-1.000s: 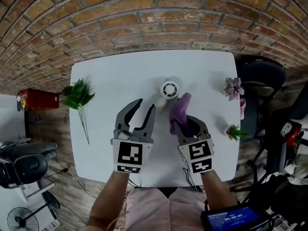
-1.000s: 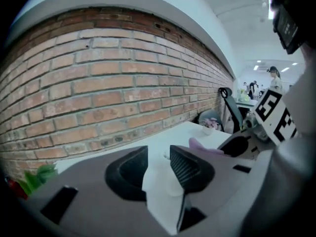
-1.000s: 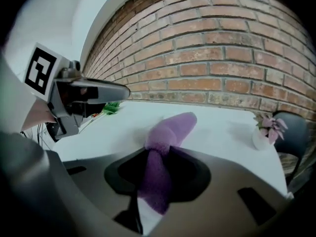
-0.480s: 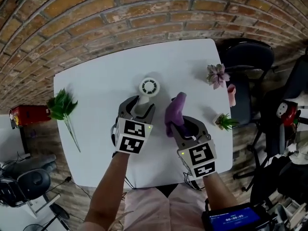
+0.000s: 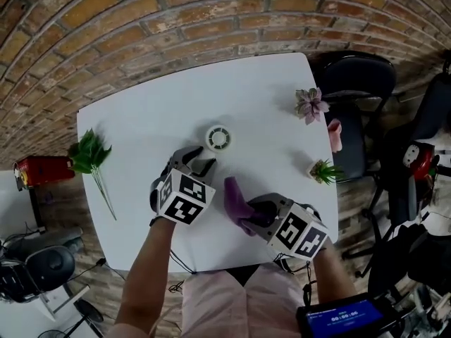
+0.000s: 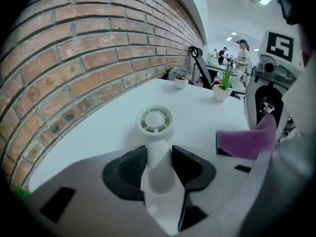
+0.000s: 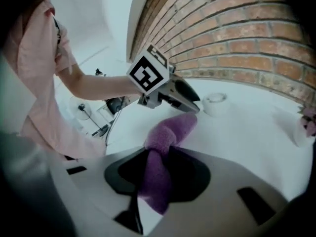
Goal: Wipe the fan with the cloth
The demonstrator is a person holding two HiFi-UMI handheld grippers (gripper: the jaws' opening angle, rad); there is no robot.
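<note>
**Left tongs on the fan's handle, cloth drawn back, wipe not yet begun.**

Your left gripper (image 5: 199, 165) has come down from its hover to the table (image 5: 141, 118). Its jaws have just been closing, and they now pinch the white stem of the fan (image 5: 218, 138) from both sides. Your right gripper (image 5: 255, 217) has swung back toward you and now sits well apart from the fan. Its jaws are clamped on the purple cloth (image 5: 236, 201), which sticks out ahead of them in 1 rolled tuft. The fan looks steadied, so the next job is probably to bring the cloth back up to its head. The fan lies near the middle of the white table, just ahead of your left tongs. It is small and white, with 1 round head, a slotted grille and a solid hub. Its handle runs back between the pads. Whether it is dusty is too small to tell.
</note>
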